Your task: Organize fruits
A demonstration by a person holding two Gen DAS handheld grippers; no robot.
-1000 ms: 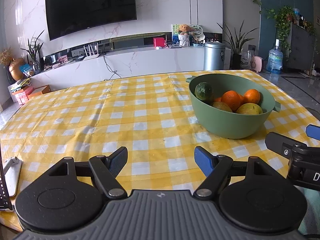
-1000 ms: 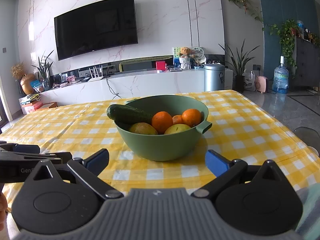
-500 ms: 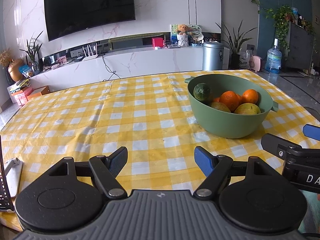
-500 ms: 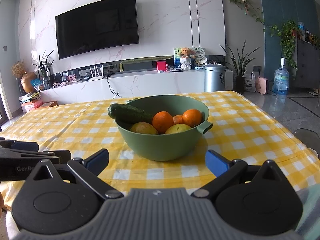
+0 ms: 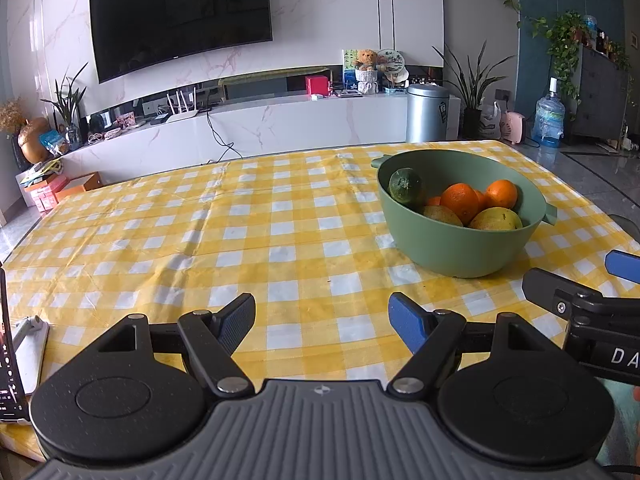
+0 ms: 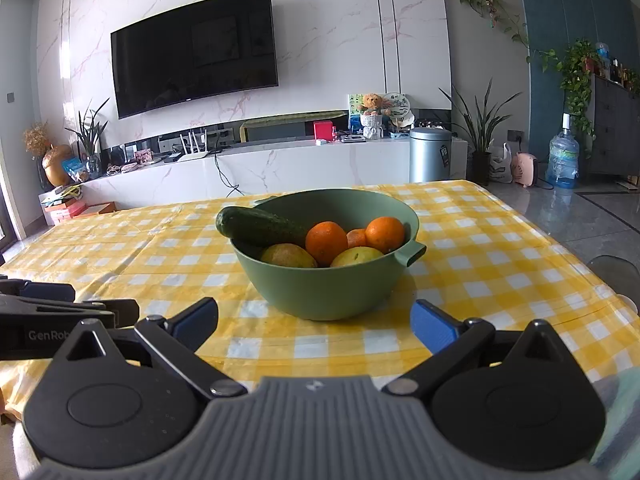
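Observation:
A green bowl (image 6: 328,292) stands on the yellow checked tablecloth (image 6: 480,248). It holds a dark green cucumber (image 6: 260,226), oranges (image 6: 326,242) and yellowish fruits (image 6: 288,257). In the left wrist view the bowl (image 5: 460,248) is at the right, with the cucumber's end (image 5: 405,186) and oranges (image 5: 460,202) showing. My right gripper (image 6: 316,326) is open and empty, just in front of the bowl. My left gripper (image 5: 322,320) is open and empty, over bare cloth left of the bowl. Each gripper shows at the edge of the other's view.
A phone on a white stand (image 5: 16,364) sits at the table's near left corner. Beyond the table are a white TV console (image 5: 256,132), a metal bin (image 5: 426,114) and a water bottle (image 5: 550,122). A chair back (image 6: 616,276) stands right of the table.
Both grippers have drifted slightly; the views have shifted a little. Both stay open and empty. The bowl and fruit have not moved.

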